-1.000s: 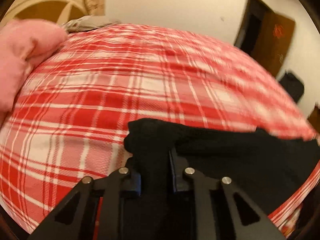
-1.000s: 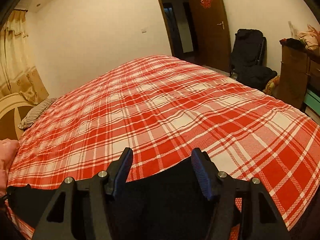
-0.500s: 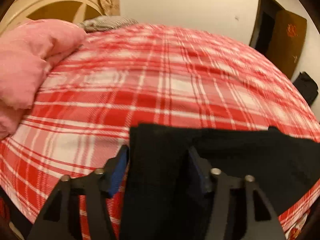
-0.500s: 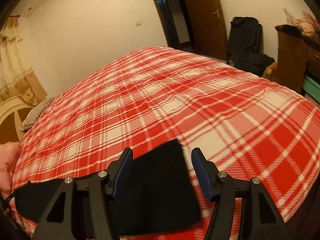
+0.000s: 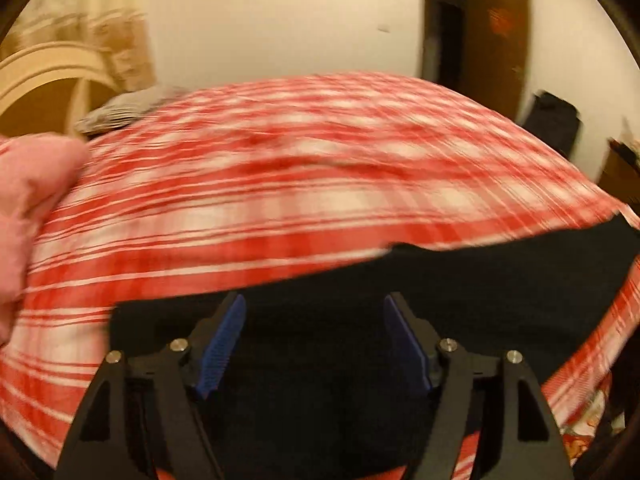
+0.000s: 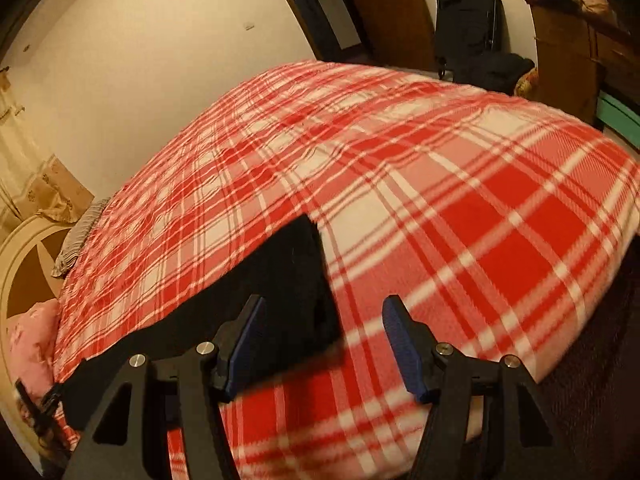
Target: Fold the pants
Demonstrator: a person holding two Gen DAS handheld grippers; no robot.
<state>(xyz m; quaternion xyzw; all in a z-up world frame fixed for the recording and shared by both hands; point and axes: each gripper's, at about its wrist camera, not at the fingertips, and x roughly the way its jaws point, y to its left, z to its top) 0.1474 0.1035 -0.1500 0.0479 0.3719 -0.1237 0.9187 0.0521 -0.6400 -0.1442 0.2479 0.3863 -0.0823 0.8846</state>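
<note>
The black pants (image 5: pixel 460 292) lie flat along the near edge of a bed with a red and white plaid cover (image 5: pixel 300 168). My left gripper (image 5: pixel 314 320) is open and empty, above the left part of the pants. In the right wrist view the pants (image 6: pixel 256 292) stretch from the lower left to an end near the middle. My right gripper (image 6: pixel 322 336) is open and empty, just past that end, with its left finger over the cloth.
A pink pillow (image 5: pixel 32 188) lies at the bed's left end by a curved headboard (image 5: pixel 48 92). A striped pillow (image 6: pixel 78 236) lies beyond. A door (image 6: pixel 376 4), a black bag (image 6: pixel 468 28) and a wooden cabinet (image 6: pixel 572 60) stand past the bed.
My left gripper opened and let go of the pants, then drew back and swung right. My right gripper stayed open and moved right, past the end of the pants, which now lie flat.
</note>
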